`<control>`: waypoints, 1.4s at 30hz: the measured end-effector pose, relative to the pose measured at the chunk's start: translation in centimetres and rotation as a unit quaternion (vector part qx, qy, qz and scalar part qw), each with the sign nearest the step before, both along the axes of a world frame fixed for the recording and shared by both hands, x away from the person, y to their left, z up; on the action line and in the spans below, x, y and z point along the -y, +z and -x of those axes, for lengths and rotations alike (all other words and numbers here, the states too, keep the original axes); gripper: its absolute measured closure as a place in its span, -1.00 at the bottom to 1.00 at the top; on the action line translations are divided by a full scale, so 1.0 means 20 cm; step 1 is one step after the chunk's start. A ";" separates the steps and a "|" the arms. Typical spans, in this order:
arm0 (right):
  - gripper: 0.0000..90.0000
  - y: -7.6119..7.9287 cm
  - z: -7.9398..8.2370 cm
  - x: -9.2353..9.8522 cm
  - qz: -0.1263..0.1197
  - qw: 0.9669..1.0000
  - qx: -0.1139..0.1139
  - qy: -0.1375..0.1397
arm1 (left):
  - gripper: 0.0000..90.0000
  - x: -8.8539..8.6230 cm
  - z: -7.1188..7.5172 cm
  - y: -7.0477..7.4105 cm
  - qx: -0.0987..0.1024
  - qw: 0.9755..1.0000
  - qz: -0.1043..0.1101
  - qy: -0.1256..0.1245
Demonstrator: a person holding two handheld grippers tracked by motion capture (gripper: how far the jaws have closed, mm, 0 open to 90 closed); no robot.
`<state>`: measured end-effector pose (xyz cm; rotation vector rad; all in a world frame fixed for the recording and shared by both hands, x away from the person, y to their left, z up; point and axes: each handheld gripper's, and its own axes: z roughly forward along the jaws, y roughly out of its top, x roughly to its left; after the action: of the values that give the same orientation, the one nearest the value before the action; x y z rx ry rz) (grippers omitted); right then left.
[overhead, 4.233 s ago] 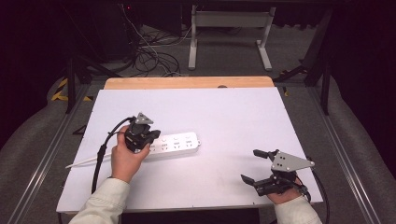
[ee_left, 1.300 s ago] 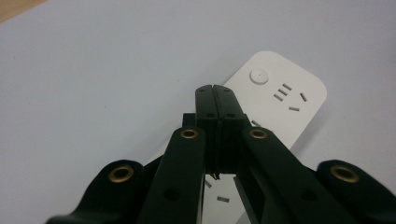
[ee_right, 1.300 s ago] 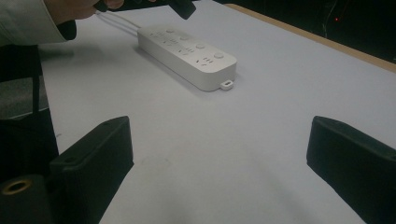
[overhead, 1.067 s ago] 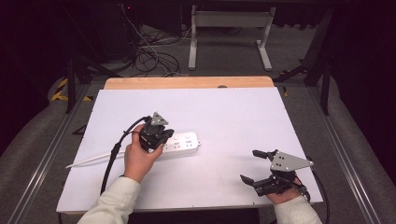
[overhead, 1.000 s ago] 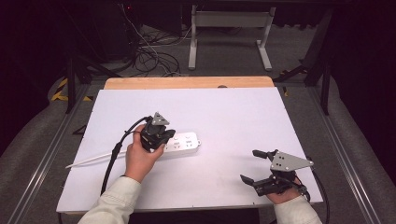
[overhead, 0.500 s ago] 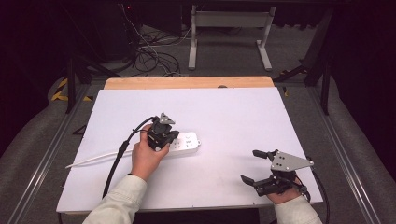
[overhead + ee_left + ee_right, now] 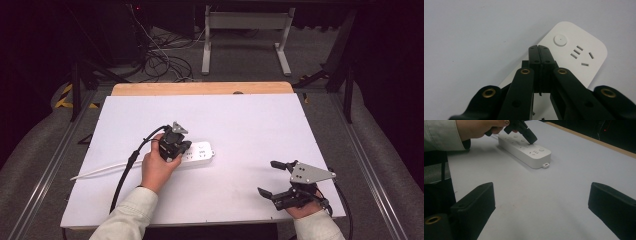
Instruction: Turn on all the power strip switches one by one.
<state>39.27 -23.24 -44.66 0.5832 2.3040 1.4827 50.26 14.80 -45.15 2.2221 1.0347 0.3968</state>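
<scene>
We see the white power strip [image 7: 197,151] lying left of the table's [image 7: 250,120] middle, well clear of every edge. Our left gripper [image 7: 539,53], jaws pressed together and holding nothing, points down over the strip's socket face. Our right gripper [image 7: 278,178] rests jaws wide apart near the strip-side front edge, bare table between
</scene>
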 end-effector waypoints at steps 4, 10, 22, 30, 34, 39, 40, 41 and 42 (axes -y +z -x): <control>-0.83 0.00 0.00 0.00 0.000 1.000 0.000 0.000 | 1.00 0.01 0.01 0.00 0.006 1.000 -0.009 -0.003; -0.83 0.00 0.00 0.00 0.001 1.000 0.000 0.001 | 1.00 0.00 0.00 -0.01 0.007 1.000 -0.010 -0.004; -0.83 0.00 0.00 -0.01 0.001 1.000 -0.003 0.002 | 1.00 0.00 -0.01 -0.01 -0.008 1.000 0.004 0.003; -0.83 0.00 0.00 -0.01 0.001 1.000 -0.002 0.003 | 1.00 0.00 0.00 -0.01 -0.017 1.000 0.007 0.003; -0.83 0.00 0.00 -0.01 0.000 1.000 -0.003 0.002 | 1.00 0.02 0.01 -0.01 -0.007 1.000 -0.005 0.002; -0.83 0.00 0.00 -0.01 0.001 1.000 -0.003 0.002 | 1.00 0.01 0.01 -0.02 -0.011 1.000 0.007 0.002; -0.83 0.00 0.00 -0.01 0.001 1.000 -0.003 0.002 | 1.00 0.00 0.00 -0.02 -0.012 1.000 0.009 0.002; -0.83 0.00 0.00 -0.01 0.001 1.000 -0.004 0.002 | 1.00 0.00 0.00 -0.02 -0.012 1.000 0.009 0.003; -0.83 0.00 0.00 -0.01 0.002 1.000 -0.004 0.002 | 1.00 0.00 0.00 -0.02 -0.012 1.000 0.010 0.004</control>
<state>39.24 -23.07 -44.74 0.5842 2.3141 1.4812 50.16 14.74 -45.50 2.2108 1.0547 0.3625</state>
